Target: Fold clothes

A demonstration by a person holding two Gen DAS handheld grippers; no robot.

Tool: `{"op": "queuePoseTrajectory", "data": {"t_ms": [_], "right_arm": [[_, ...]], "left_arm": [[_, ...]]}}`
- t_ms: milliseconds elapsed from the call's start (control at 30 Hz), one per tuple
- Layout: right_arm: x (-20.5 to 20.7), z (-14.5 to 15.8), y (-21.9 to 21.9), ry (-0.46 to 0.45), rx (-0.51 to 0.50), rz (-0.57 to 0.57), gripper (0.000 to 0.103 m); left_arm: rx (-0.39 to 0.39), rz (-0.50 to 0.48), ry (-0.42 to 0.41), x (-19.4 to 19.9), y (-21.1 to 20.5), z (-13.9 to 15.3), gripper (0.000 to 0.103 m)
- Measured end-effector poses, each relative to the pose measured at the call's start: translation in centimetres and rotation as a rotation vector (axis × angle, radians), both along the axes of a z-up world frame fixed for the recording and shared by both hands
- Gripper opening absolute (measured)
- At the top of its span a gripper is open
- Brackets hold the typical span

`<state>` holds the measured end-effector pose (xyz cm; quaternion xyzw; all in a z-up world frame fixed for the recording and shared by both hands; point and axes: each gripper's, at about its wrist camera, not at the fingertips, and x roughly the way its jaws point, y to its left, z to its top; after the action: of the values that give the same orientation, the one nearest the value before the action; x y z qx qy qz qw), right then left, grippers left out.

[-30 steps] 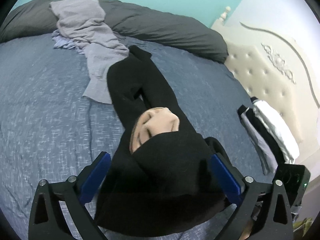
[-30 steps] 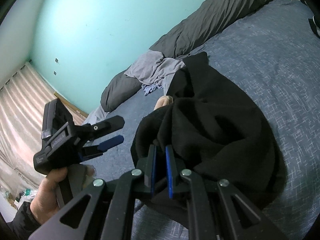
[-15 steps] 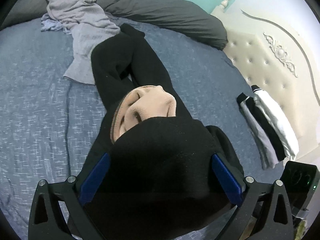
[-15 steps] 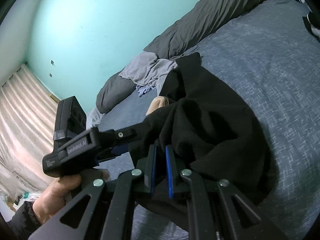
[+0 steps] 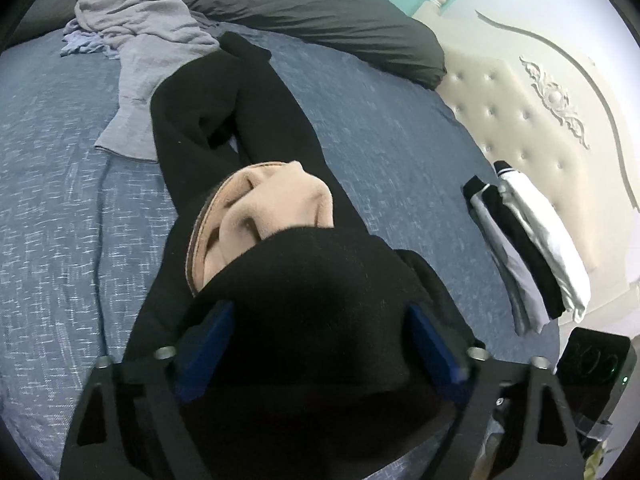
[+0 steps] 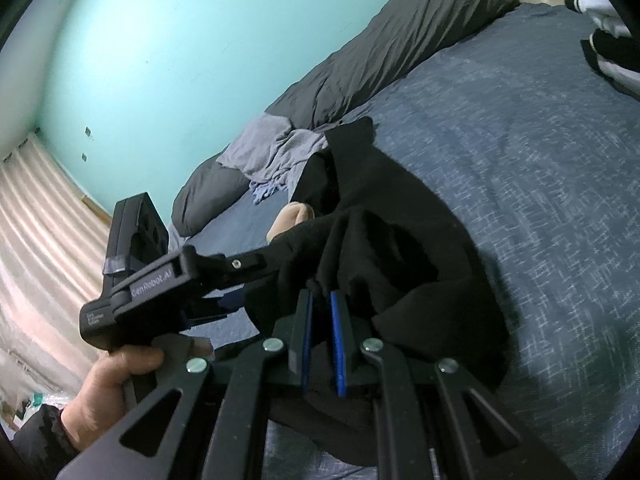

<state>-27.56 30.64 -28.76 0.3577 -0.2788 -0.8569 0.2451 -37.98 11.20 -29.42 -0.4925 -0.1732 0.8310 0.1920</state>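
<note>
A black fleece garment with a tan lining lies lengthwise on the blue bed sheet. Its near end is bunched up. My left gripper straddles that bunch, and its jaws are closing with the black cloth between the blue pads. In the right wrist view the left gripper comes in from the left, held by a hand, with its lower pad still short of the cloth. My right gripper is shut on a fold of the black garment and holds it slightly raised.
A grey garment lies crumpled at the far end, partly under the black one. A dark grey duvet runs along the wall side. Folded clothes are stacked by the tufted headboard. A curtain hangs at left.
My left gripper has come down and forward over the bunched black cloth, and its jaws have narrowed around it. The right gripper has kept its grip and hardly moved.
</note>
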Motion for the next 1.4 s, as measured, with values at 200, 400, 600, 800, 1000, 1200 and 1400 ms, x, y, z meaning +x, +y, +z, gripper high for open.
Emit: {"op": "queuePoseTrajectory", "data": {"t_ms": [200, 400, 600, 800, 1000, 1200, 1400], "right_arm": [[0.3, 0.0, 1.6, 0.004, 0.003, -0.073, 0.01], [0.2, -0.3, 2.8, -0.012, -0.019, -0.129, 0.01], [0.2, 0.2, 2.6, 0.001, -0.02, -0.139, 0.01], [0.2, 0.5, 2.7, -0.009, -0.017, -0.161, 0.01], [0.8, 1.1, 1.4, -0.022, 0.047, -0.106, 0.01], [2.6, 1.1, -0.8, -0.059, 0.103, -0.047, 0.015], [2.5, 2.4, -3.8, -0.078, 0.18, 0.053, 0.025]], "left_arm": [[0.002, -0.042, 0.007, 0.3, 0.3, -0.1, 0.031], [-0.061, -0.019, 0.079, 2.3, -2.3, 1.9, 0.007], [-0.085, 0.108, 0.164, 5.8, -9.2, 6.0, 0.006], [-0.118, 0.219, 0.217, 9.7, -16.0, 9.5, 0.007], [-0.124, 0.323, 0.228, 14.4, -23.4, 10.9, 0.007], [-0.083, 0.452, 0.211, 18.2, -30.8, 9.6, 0.006], [-0.025, 0.592, 0.209, 20.9, -37.3, 7.7, 0.006]]}}
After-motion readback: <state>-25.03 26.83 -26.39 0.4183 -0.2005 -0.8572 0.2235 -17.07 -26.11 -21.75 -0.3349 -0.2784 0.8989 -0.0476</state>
